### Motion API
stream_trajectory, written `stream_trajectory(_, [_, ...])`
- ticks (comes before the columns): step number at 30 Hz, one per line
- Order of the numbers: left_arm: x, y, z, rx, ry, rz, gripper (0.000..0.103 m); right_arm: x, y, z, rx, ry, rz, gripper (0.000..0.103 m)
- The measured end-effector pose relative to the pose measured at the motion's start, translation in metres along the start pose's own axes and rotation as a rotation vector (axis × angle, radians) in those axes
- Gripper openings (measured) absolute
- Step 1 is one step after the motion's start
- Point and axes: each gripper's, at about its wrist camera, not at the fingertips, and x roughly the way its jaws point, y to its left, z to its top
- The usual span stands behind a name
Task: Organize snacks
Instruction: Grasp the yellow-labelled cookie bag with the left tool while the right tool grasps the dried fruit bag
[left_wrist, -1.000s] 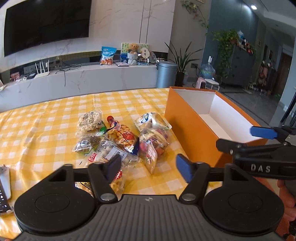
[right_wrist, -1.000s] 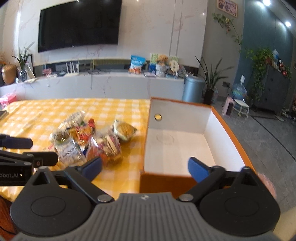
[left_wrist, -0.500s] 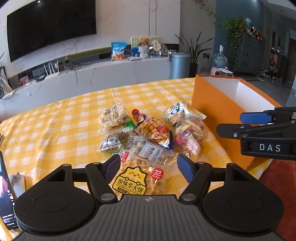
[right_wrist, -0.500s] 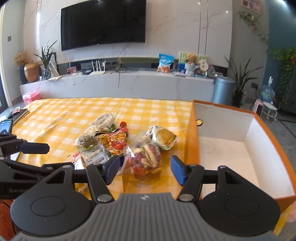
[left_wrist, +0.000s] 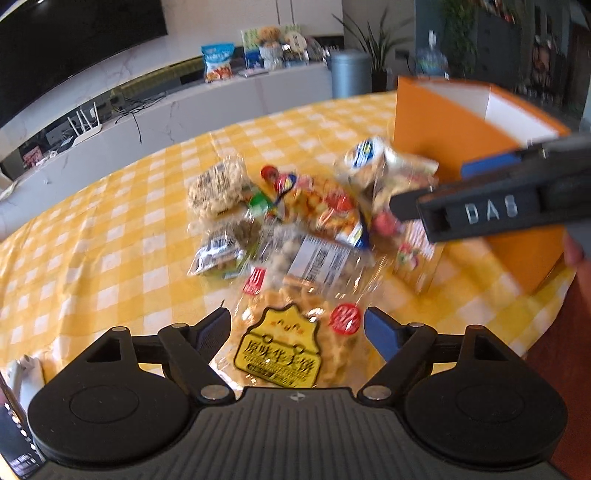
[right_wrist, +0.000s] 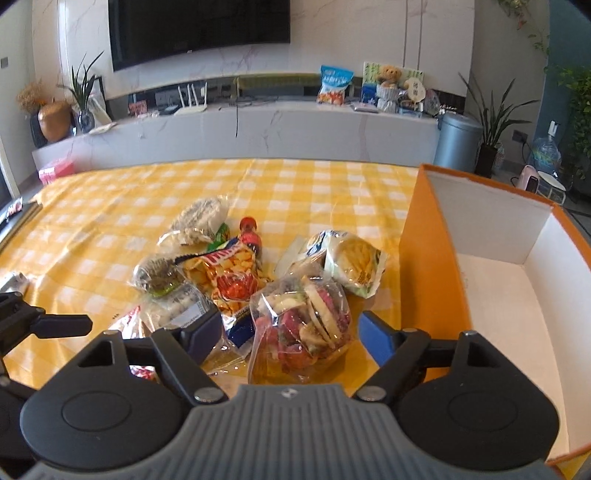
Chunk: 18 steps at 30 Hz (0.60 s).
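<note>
Several crinkly, possibly clear-wrapped snack packets (right_wrist: 300, 325)

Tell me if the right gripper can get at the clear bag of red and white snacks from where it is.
Probably yes. The right gripper is open, with the clear bag directly ahead between its fingers and nothing over it; the orange box stands off to the side.

Snack pile (left_wrist: 295, 229) motion-blurred, labels unreadable

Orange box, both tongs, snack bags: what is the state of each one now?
Orange box: open on top, nothing seen inside.
Left tongs: open, waffle bag between the fingers.
Right tongs: open, clear bag of red and white snacks between the fingers.
Snack bags: sealed, piled on the checked cloth.
</note>
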Motion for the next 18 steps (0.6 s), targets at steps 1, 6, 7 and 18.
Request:
stream_trajectory(1, [0.002, 0.000, -0.002, 0.004, 0.008, -0.007, 0.097, 0.004, 0.000, 0.000, -0.006, 0.008, 0.000, 0.080])
stream_trajectory(6, [0.014, 0.001, -0.005, 0.021, 0.040, -0.029, 0.100, 0.020, 0.002, 0.002, -0.041, 0.035, -0.011, 0.082])
stream_trajectory(7, [0.017, 0.000, -0.005, 0.029, 0.048, -0.024, 0.101, 0.024, 0.002, 0.003, -0.041, 0.040, -0.012, 0.082])
stream_trajectory(18, [0.038, -0.009, -0.005, 0.080, 0.087, 0.031, 0.103, 0.052, -0.004, -0.001, -0.041, 0.084, -0.031, 0.085])
